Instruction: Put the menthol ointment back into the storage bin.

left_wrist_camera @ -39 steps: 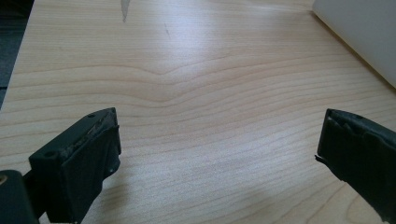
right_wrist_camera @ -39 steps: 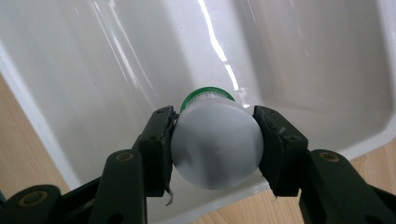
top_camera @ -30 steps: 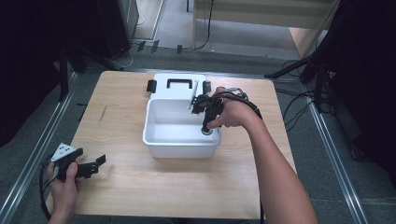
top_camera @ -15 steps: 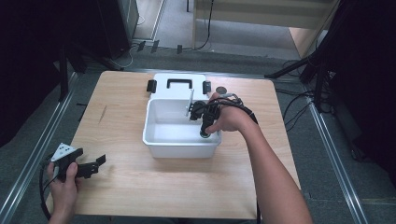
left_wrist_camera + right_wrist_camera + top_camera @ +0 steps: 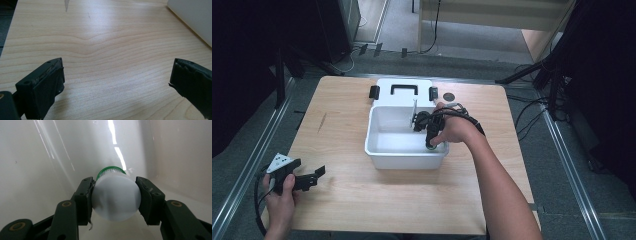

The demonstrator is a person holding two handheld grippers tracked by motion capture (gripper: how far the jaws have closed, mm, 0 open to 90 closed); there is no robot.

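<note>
We are holding the right tongs point(image 5: 115, 195) closed on a small white bottle point(image 5: 115, 200) with a green cap point(image 5: 110, 170), down inside the white plastic tub point(image 5: 377, 150) near its right front corner. Our left tongs point(image 5: 117, 82) are resting wide open and empty over the bare wooden worktop point(image 5: 105, 45). Since a second ago our right hand point(image 5: 452, 127) has been sinking deeper into the tub. The bottle is smooth and round; the tub walls are glossy.
</note>
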